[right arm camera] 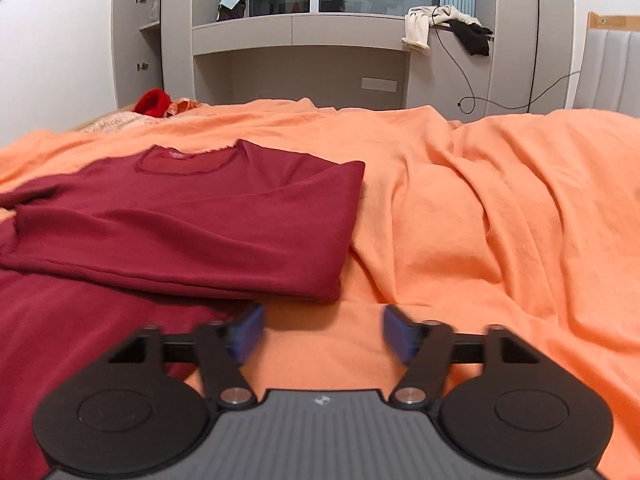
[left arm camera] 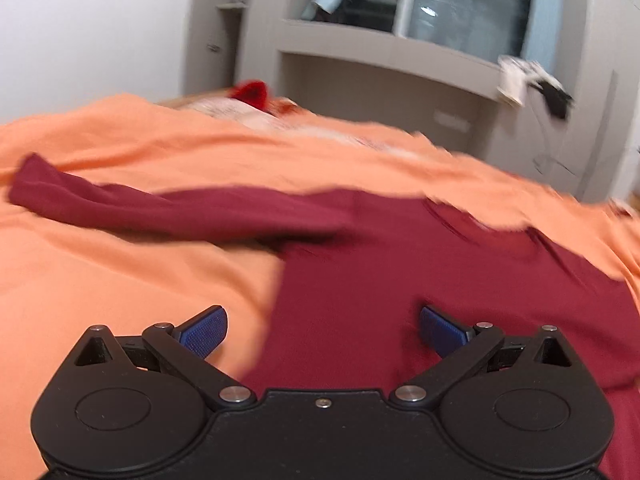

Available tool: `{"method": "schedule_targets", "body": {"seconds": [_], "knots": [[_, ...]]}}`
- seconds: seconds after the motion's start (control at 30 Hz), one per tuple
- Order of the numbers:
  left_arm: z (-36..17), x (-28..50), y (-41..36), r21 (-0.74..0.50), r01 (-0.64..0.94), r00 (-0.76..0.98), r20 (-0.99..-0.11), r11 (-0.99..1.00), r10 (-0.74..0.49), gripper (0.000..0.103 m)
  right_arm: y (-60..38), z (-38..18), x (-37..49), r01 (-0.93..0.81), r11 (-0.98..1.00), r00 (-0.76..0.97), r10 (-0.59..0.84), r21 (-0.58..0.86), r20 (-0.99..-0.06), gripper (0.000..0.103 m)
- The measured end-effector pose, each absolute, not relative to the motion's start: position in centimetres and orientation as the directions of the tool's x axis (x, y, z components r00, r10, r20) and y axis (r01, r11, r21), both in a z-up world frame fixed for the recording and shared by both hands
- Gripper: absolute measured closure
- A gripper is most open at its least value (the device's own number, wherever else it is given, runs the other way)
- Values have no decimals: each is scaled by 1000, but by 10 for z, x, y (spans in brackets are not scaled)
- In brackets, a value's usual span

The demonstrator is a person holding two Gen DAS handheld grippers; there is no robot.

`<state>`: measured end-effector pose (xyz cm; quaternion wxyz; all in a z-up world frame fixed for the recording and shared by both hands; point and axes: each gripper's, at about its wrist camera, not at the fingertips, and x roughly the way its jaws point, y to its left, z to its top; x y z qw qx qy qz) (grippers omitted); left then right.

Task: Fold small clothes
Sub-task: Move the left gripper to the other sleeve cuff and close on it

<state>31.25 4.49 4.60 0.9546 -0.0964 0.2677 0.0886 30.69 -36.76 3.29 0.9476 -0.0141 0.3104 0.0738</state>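
A dark red long-sleeved shirt (right arm camera: pixel 192 216) lies on the orange bedsheet (right arm camera: pixel 500 208), its right side folded inward across the body, collar toward the far side. In the left wrist view the same shirt (left arm camera: pixel 400 280) fills the centre, one sleeve (left arm camera: pixel 140 208) stretched out to the left over the sheet. My left gripper (left arm camera: pixel 323 332) hovers open just above the shirt's lower body, nothing between its blue pads. My right gripper (right arm camera: pixel 323 334) is open above bare sheet, just right of the shirt's hem and near the folded edge, holding nothing.
The orange sheet (left arm camera: pixel 100 280) is rumpled into ridges on the right. A bright red item (right arm camera: pixel 154 103) and pale fabric lie at the bed's far left corner. Grey cabinets (right arm camera: pixel 304 36) stand behind, with clothes (right arm camera: pixel 448 26) and a cable hanging off a ledge.
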Motion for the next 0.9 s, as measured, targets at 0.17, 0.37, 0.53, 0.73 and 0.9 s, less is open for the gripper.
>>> {"method": "schedule_targets", "body": {"seconds": [0.17, 0.37, 0.53, 0.73, 0.9], "knots": [[54, 298, 113, -216, -416, 819, -511, 884, 261, 1, -363, 48, 293, -168, 986, 821, 129, -19, -557, 0], [50, 273, 187, -380, -577, 779, -521, 723, 348, 1, -361, 54, 282, -202, 971, 847, 238, 126, -475, 0], [52, 254, 216, -494, -531, 837, -431, 688, 337, 1, -343, 54, 271, -293, 905, 821, 404, 309, -403, 0], [49, 272, 244, -555, -472, 874, -399, 685, 279, 1, -312, 54, 262, -411, 876, 800, 479, 251, -362, 0], [44, 312, 274, -505, -473, 846, -489, 722, 213, 1, -305, 43, 259, -446, 871, 793, 492, 209, -359, 0]]}}
